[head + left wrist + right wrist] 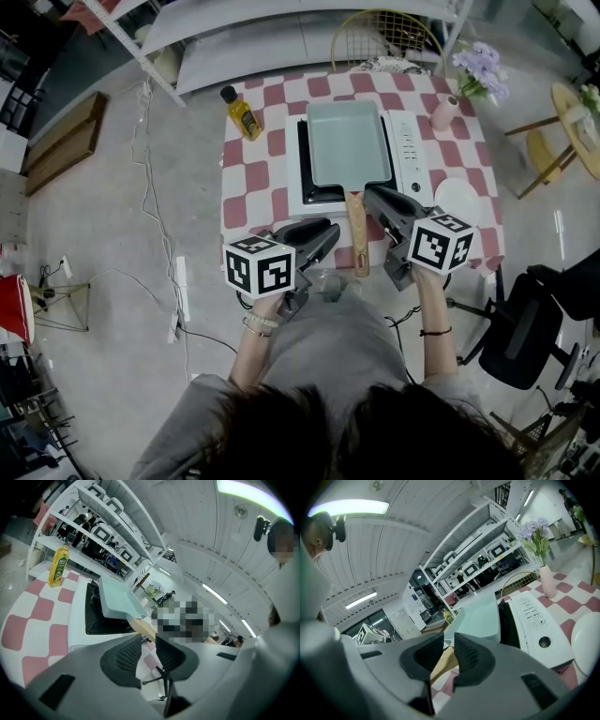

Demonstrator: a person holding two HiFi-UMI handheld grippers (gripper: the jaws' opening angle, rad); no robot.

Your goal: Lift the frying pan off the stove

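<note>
A pale green rectangular frying pan [349, 142] sits on the white tabletop stove [409, 150], and its wooden handle [357, 234] points toward me. My left gripper [330, 232] hovers just left of the handle's near end, jaws slightly apart with nothing between them. My right gripper [375, 197] is on the handle's right side, its jaws narrowly apart and empty. In the left gripper view the pan [117, 602] and handle [143, 627] lie beyond the left gripper [148, 644]. The right gripper view shows the pan [478, 616] ahead of the right gripper [449, 644].
The stove stands on a table with a pink-and-white checked cloth [253, 178]. An oil bottle [246, 112] stands at the back left, a pink vase with flowers [445, 112] at the back right, and a white plate [459, 199] right of the stove. A black chair [520, 328] is at the right.
</note>
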